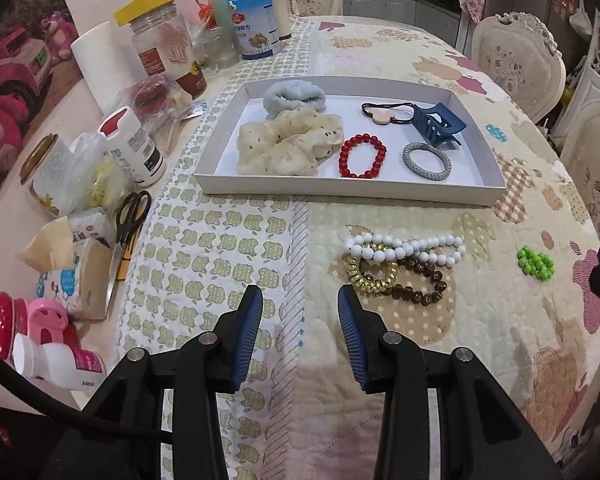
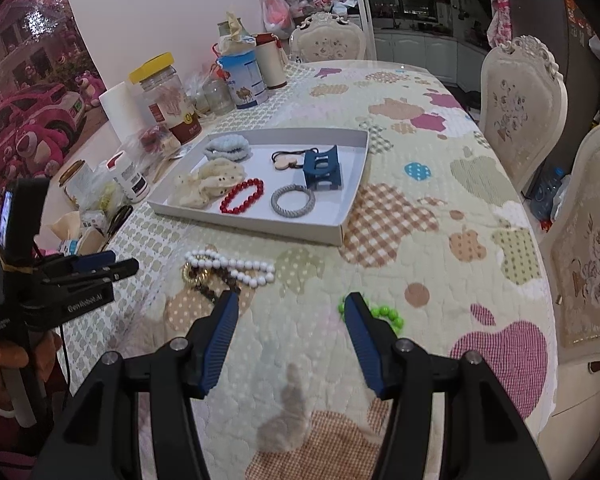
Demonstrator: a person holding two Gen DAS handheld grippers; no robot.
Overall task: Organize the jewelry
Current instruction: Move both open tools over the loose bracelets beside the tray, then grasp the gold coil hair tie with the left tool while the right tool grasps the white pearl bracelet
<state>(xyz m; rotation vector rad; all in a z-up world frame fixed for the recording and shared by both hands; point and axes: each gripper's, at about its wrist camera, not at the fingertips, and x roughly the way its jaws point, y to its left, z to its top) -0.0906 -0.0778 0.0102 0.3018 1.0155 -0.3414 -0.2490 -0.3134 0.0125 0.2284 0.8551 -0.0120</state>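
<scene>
Right wrist view: hovering w/ right gripper (image 2: 290, 300) released, lower center, nearing green bead bracelet (image 2: 386, 315) on table (image 2: 440, 208); next needing clamp, then moving to tray (image 2: 260, 226) upper center.

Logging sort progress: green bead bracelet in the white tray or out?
Out. The green bead bracelet lies on the quilted tablecloth, apart from the white tray, near the open right claw.

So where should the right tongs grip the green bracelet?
Come from above and pinch the bead row of the green bracelet at its right end. It lies flat on the cloth, apart from the other beads, its left end hidden behind a finger.
</scene>
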